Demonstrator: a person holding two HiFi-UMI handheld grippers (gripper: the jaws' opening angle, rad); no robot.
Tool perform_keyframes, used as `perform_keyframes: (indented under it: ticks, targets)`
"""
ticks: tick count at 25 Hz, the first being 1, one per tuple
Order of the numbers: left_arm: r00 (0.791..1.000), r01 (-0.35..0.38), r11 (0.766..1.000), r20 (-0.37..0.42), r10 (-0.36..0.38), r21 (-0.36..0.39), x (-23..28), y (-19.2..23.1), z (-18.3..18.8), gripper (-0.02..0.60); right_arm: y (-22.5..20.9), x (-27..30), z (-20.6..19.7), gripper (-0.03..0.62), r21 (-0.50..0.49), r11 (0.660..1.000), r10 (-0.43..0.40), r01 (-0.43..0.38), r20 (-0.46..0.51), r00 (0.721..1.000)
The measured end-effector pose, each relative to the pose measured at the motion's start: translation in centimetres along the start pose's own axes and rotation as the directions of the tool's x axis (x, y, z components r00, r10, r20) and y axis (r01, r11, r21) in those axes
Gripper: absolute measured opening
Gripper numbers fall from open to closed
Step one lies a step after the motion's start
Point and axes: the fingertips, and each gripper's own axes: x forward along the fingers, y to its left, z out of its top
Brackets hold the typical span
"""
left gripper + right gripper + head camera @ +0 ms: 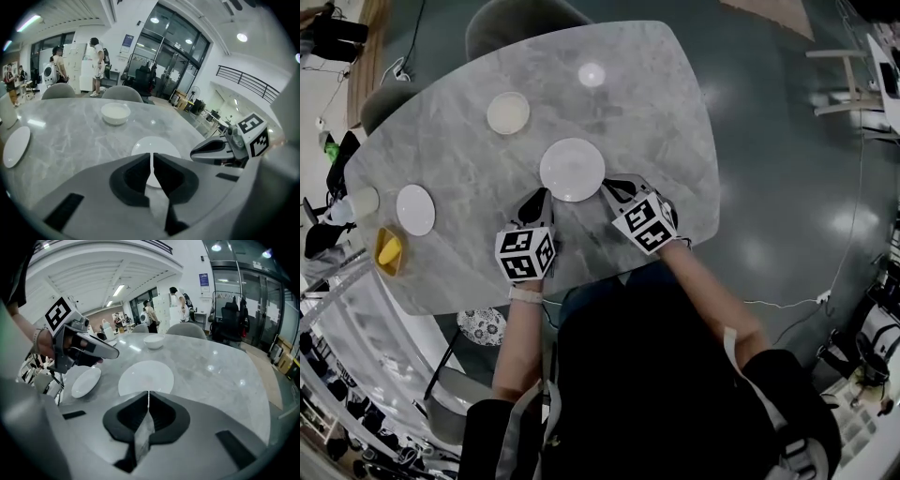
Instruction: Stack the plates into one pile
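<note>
Three pieces of crockery are being seen lying apart on the grey marble-patterned tabletop (469,159), so no pile is being built yet. The whole of the stacking is therefore being judged as left to do.

Well off to the left of the left gripper (538,197), a small flat round white plate (415,209) is lying alone near the table's edge. Ahead of that gripper and somewhat to its left, well apart from it, a shallow cream-coloured round dish (508,112) is sitting. In the gripper views it is being read as deeper than the other two, more bowl than plate.

The left gripper's jaws are being held together, with only a hairline slit between them and nothing caught there. Just ahead of both grippers, between their tips, a large round glossy white plate (572,170) is lying flat. It is near both and, as far as can be told, is being touched by neither. The right gripper (609,186), just to the right of this plate, is likewise being kept closed and empty.

The large plate is looking smooth, thin-rimmed and low against the stone. Lifting it is being judged to need a jaw slipped under its edge.
</note>
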Motion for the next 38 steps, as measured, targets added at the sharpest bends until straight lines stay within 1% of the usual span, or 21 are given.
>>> perform_keyframes:
  ticks: [2, 5, 10, 15, 20, 25, 28, 30, 33, 35, 36, 38]
  targets:
    - [1.0, 0.006, 1.0, -0.029, -0.006, -0.005, 0.5, 0.9, -0.5, 0.019, 0.1, 0.8, -0.3, 0.018, 0.023, 1.0, -0.013, 0.013, -0.015, 1.0]
    - [0.998, 0.011, 1.0, -0.058, -0.011, -0.013, 1.2, 2.0, -1.0, 0.059, -0.1, 1.9, -0.6, 0.018, 0.042, 0.999, -0.031, 0.033, -0.03, 0.999]
    - [0.995, 0.031, 0.999, -0.089, -0.032, -0.01, 2.4, 2.8, -1.3, 0.077, -0.2, 3.2, -1.7, 0.018, 0.053, 0.997, -0.045, 0.049, -0.078, 0.996]
    - [0.991, 0.05, 0.999, -0.126, -0.051, -0.005, 3.6, 2.8, -1.7, 0.114, -0.5, 3.4, -2.0, 0.018, 0.07, 0.995, -0.062, 0.067, -0.074, 0.995]
    - [0.988, 0.067, 0.998, -0.139, -0.068, -0.013, 4.3, 2.4, -2.1, 0.136, -0.7, 3.5, -2.3, 0.018, 0.079, 0.994, -0.07, 0.075, -0.072, 0.995]
    - [0.988, 0.056, 0.998, -0.143, -0.058, -0.023, 4.3, 2.5, -2.4, 0.151, -0.7, 3.6, -2.5, 0.018, 0.072, 0.995, -0.07, 0.076, -0.074, 0.995]
    - [0.985, 0.069, 0.996, -0.153, -0.077, -0.055, 4.6, 2.2, -2.8, 0.187, -0.8, 3.9, -3.1, 0.018, 0.068, 0.995, -0.063, 0.069, -0.092, 0.994]
    - [0.983, 0.09, 0.994, -0.155, -0.099, -0.066, 4.7, 1.7, -3.0, 0.186, -0.9, 3.8, -3.1, 0.018, 0.063, 0.996, -0.062, 0.068, -0.09, 0.994]
    - [0.983, 0.086, 0.995, -0.155, -0.093, -0.052, 4.5, 1.2, -3.2, 0.177, -0.9, 3.7, -3.0, 0.018, 0.059, 0.996, -0.062, 0.067, -0.088, 0.994]
    - [0.986, 0.07, 0.997, -0.15, -0.075, -0.043, 4.4, 1.2, -3.2, 0.127, -0.9, 3.7, -3.0, 0.018, 0.062, 0.996, -0.06, 0.065, -0.089, 0.994]
    - [0.987, 0.062, 0.997, -0.149, -0.068, -0.039, 4.3, 1.3, -3.2, 0.113, -0.8, 3.7, -3.0, 0.018, 0.062, 0.996, -0.059, 0.065, -0.091, 0.994]
    - [0.987, 0.051, 0.998, -0.148, -0.057, -0.042, 4.2, 1.5, -3.3, 0.11, -0.7, 3.8, -3.1, 0.018, 0.055, 0.997, -0.057, 0.062, -0.098, 0.994]
